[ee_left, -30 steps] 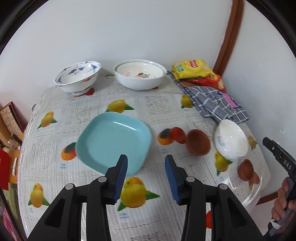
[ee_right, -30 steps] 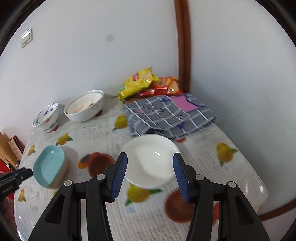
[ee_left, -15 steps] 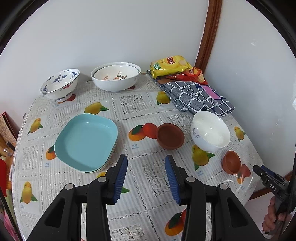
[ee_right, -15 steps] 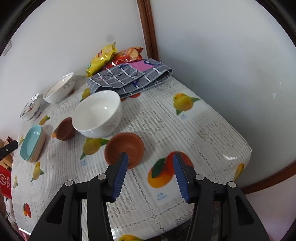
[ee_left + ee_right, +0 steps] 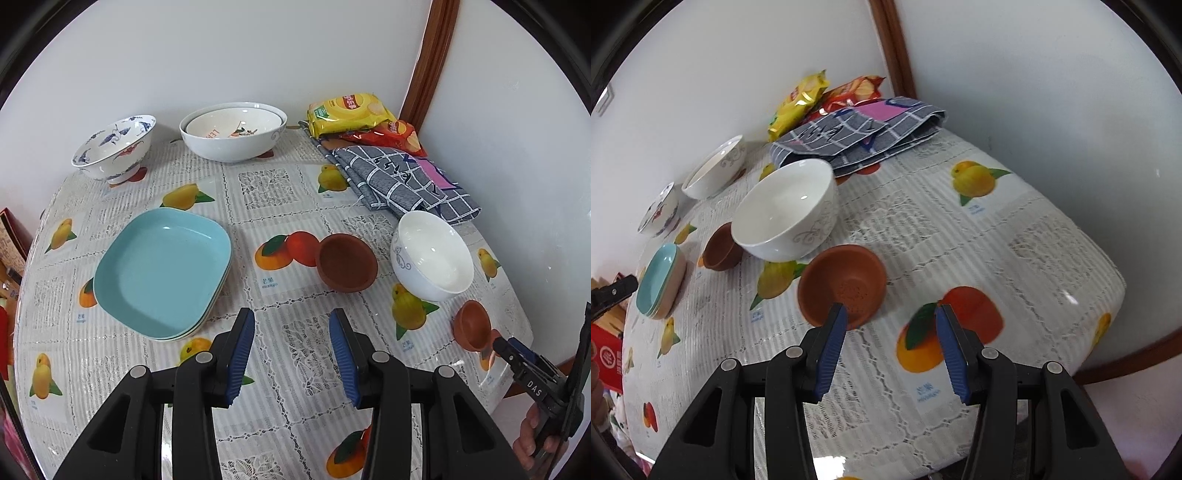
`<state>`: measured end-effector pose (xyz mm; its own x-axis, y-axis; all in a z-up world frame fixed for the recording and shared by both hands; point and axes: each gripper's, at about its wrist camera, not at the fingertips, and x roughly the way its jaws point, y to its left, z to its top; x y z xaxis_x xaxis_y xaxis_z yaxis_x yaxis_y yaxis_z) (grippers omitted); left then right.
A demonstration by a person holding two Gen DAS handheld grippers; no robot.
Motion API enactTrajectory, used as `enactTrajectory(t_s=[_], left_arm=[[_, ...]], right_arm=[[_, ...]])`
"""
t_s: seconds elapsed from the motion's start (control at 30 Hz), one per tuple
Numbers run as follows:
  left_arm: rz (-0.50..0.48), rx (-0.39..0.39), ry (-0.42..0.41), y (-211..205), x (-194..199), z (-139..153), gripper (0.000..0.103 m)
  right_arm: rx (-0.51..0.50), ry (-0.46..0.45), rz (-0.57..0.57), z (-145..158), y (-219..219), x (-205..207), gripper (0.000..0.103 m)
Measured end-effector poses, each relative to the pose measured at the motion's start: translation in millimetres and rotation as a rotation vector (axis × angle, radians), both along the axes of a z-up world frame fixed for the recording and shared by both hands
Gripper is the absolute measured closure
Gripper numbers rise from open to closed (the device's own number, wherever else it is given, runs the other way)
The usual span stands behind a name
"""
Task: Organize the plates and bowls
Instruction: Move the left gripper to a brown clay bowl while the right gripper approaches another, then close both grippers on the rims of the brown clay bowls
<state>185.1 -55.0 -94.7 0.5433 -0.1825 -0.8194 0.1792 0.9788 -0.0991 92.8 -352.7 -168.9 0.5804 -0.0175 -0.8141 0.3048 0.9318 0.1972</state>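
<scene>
A stack of teal square plates (image 5: 162, 269) lies at the table's left. Two nested white bowls (image 5: 233, 131) and a blue-patterned bowl (image 5: 114, 147) stand at the back. A brown clay bowl (image 5: 347, 263), a white bowl (image 5: 432, 254) and a small brown clay bowl (image 5: 472, 325) sit at the right. My left gripper (image 5: 291, 332) is open and empty above the tablecloth, in front of the plates. My right gripper (image 5: 890, 325) is open and empty; its left finger is at the near rim of the small clay bowl (image 5: 842, 286), just in front of the white bowl (image 5: 786, 214).
A folded grey checked cloth (image 5: 399, 181) and yellow and red snack bags (image 5: 351, 114) lie at the back right corner by the walls. The table's right edge (image 5: 1108, 306) is close to the small clay bowl. A red box (image 5: 605, 360) stands left of the table.
My left gripper has pulled back and swung right, away from the plates. My right gripper has moved from over the white bowl, back and down to the small clay bowl.
</scene>
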Motion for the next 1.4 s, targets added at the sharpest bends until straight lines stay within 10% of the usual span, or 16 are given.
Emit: enactTrajectory(t_s=[0.4, 1.4], left_arm=[[-0.005, -0.008, 0.043, -13, 26, -22, 0.063], [-0.016, -0.051, 0.161, -48, 92, -82, 0.065]], right_arm=[[-0.003, 0.064, 0.028, -27, 6, 32, 0.071], [-0.039, 0.018, 0.033, -38, 4, 45, 0.075]])
